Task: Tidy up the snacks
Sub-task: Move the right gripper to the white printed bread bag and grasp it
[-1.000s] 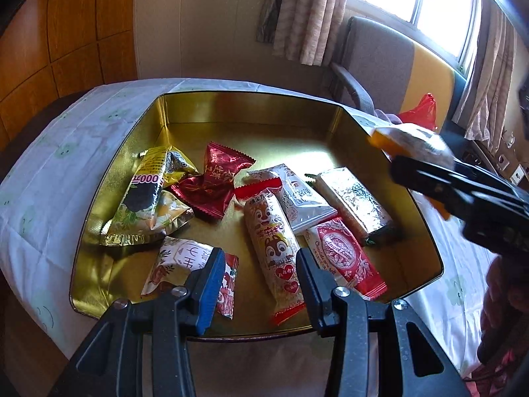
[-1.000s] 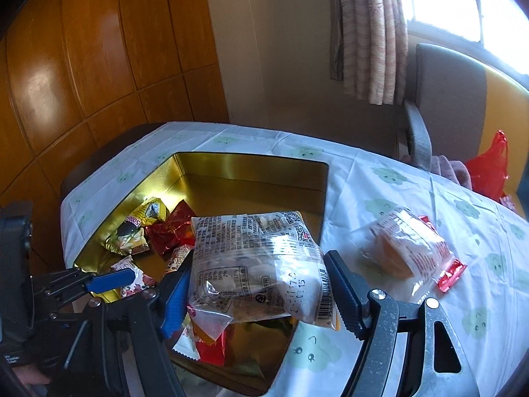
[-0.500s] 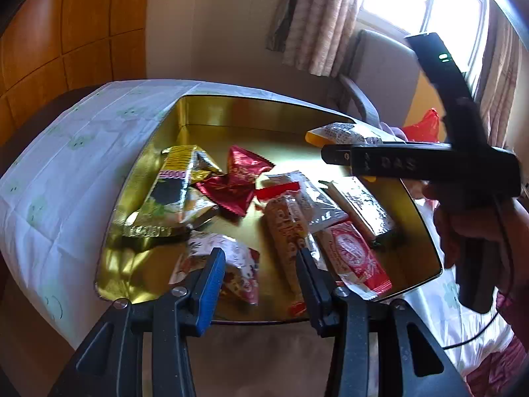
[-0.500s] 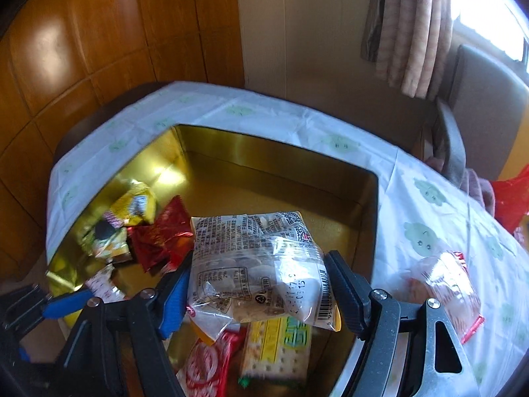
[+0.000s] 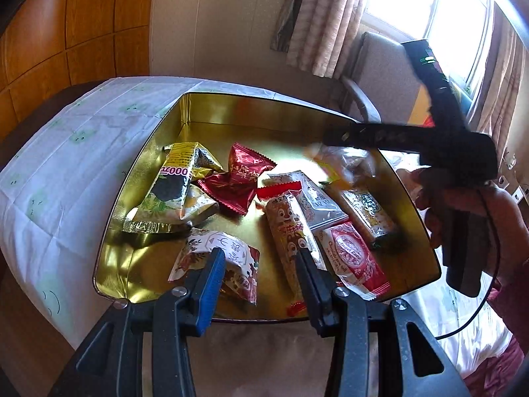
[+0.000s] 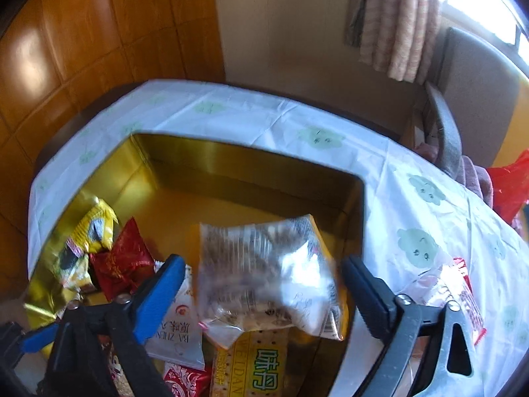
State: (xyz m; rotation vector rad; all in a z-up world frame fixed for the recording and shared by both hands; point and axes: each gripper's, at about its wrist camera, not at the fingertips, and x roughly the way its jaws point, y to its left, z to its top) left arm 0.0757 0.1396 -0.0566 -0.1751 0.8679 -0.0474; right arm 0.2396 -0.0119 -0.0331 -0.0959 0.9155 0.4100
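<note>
The right gripper (image 6: 261,284) has just been opening; the clear snack packet (image 6: 264,278), blurred, sits loose between its jaws above the gold tin's (image 6: 231,162) right side. The left gripper (image 5: 261,274) hangs open, empty, at the tin's near edge.

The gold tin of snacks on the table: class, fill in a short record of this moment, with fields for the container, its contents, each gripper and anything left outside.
container: square gold metal tin on a white cloud-print tablecloth
contents: several wrapped snacks, among them a red foil candy and a yellow-and-black packet
right gripper: jaws just opened wide; blurred clear printed snack bag between them over the tin, pads off it
left gripper: part open, empty, at the near rim
outside: clear-and-red packet on the cloth
</note>
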